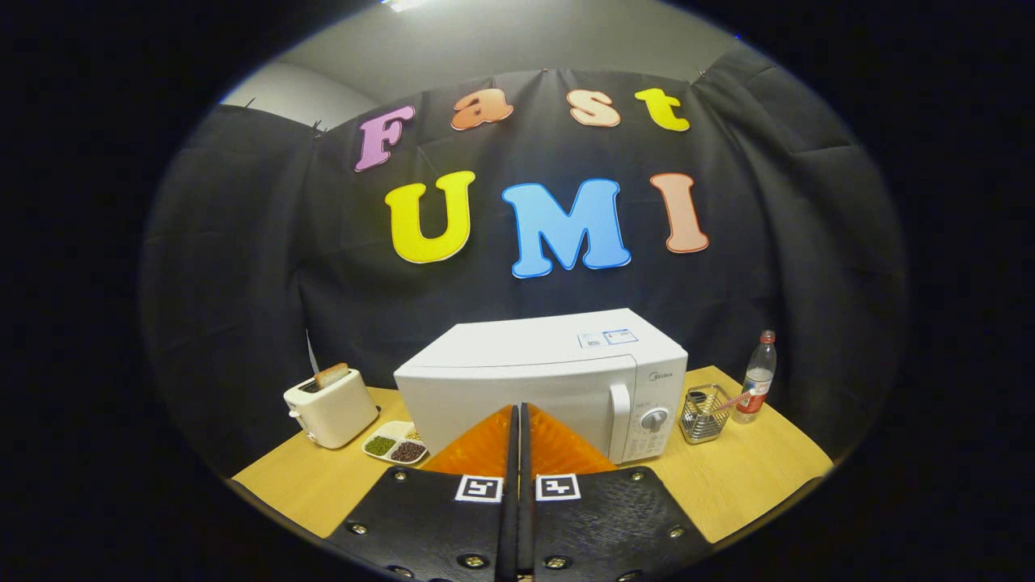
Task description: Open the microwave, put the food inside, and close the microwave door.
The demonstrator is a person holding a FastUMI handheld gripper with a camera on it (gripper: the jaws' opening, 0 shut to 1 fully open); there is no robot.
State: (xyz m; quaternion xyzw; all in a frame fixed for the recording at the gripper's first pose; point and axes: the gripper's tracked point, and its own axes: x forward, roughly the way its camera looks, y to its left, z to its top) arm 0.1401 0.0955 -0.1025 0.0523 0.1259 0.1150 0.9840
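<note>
A white microwave (540, 380) stands on the wooden table (752, 477), its door closed and its handle (619, 420) next to the dial panel on the right. My gripper (518, 408) hangs in front of the door, some way off, its two fingers pressed together with nothing between them. A divided white dish of food (394, 444), holding green and dark beans, lies on the table to the left of the microwave's front corner.
A cream toaster (330, 406) with a slice of bread in it stands left of the dish. Right of the microwave are a wire basket (703, 414) with utensils and a plastic bottle (755, 388). Bare table shows in front of the basket.
</note>
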